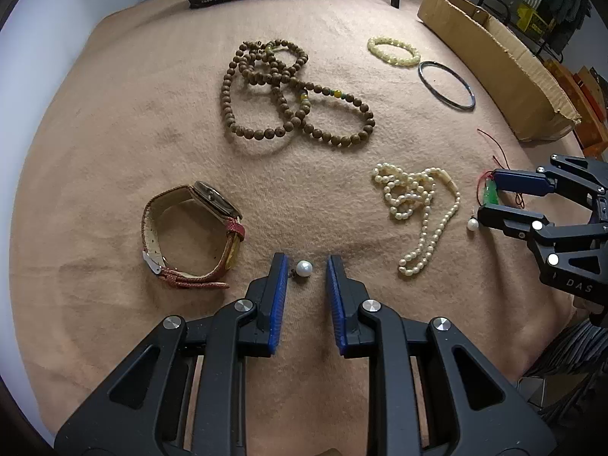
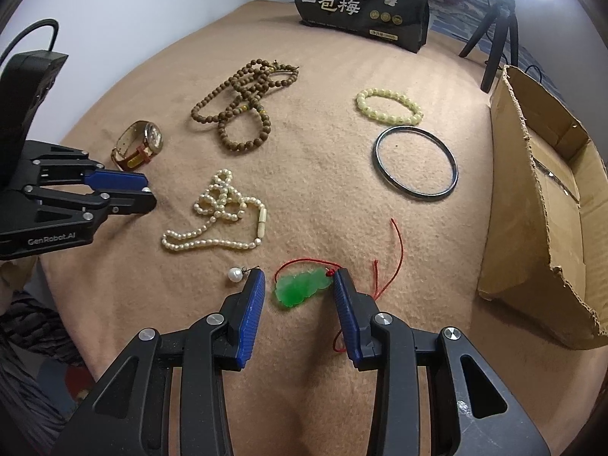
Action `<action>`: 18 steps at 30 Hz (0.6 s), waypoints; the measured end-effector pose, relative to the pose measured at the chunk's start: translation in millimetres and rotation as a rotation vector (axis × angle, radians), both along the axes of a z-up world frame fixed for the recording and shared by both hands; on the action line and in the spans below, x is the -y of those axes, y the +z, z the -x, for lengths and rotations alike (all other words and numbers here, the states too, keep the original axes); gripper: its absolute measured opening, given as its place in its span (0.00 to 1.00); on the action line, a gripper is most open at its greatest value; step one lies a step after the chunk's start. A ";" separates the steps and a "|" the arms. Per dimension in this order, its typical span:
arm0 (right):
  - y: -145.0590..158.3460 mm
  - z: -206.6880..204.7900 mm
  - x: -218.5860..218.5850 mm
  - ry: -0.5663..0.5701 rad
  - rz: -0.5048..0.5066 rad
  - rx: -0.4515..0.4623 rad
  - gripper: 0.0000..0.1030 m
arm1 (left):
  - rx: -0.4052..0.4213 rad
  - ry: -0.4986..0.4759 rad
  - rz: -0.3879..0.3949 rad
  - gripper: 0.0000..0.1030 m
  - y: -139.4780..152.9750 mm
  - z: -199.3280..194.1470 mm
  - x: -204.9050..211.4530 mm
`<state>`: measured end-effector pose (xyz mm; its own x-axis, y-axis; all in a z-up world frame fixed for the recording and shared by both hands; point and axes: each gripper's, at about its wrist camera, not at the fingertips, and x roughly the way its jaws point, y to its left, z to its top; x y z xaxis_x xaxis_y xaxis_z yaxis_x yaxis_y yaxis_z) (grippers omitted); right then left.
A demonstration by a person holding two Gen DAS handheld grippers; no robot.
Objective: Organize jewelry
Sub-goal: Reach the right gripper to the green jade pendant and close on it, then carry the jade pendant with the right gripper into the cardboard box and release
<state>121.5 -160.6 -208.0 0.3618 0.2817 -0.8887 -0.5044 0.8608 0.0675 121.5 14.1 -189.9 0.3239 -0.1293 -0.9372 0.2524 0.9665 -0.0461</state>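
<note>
Both hand-held grippers stand with their jaws apart, low over the tan blanket (image 1: 114, 114) that covers the counter. Between the tips of the left hand-held gripper (image 1: 306, 268) lies a single pearl earring (image 1: 304, 268), touching neither blue pad. Just left of it a red-strapped watch (image 1: 197, 233) rests on its side. The right hand-held gripper (image 2: 298, 285) straddles a green jade pendant (image 2: 300, 287) on a red cord (image 2: 395, 250); the right pad seems to meet the pendant's knot, though contact is hard to judge. A second pearl earring (image 2: 235, 275) sits just outside its left pad. Between the two grippers lies a heaped pearl necklace (image 2: 220, 212). Farther back are a tangle of brown wooden beads (image 1: 288, 91), a pale yellow bead bracelet (image 2: 389, 107) and, just beside it, a dark metal bangle (image 2: 416, 163). An open cardboard box (image 2: 547, 205) stands at the right edge, and a black snack bag (image 2: 363, 3) at the far end.
</note>
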 end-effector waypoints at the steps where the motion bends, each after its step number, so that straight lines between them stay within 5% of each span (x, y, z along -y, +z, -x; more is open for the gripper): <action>1: -1.1 -0.8 -0.4 0.002 0.005 -0.002 0.35 | -0.001 0.001 0.002 0.20 -0.3 -1.1 0.0; 6: -2.0 -0.4 -1.6 0.003 0.021 0.003 0.27 | -0.007 0.015 0.012 0.11 -2.0 -4.0 -3.0; 18: 10.6 3.7 3.1 -0.007 -0.029 0.001 0.27 | 0.034 0.050 0.074 0.09 21.1 -0.3 -10.6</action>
<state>117.9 -163.7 -197.5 0.3644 0.3051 -0.8799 -0.4983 0.8620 0.0925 121.7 24.7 -168.8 0.3628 -0.1805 -0.9142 0.2063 0.9723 -0.1101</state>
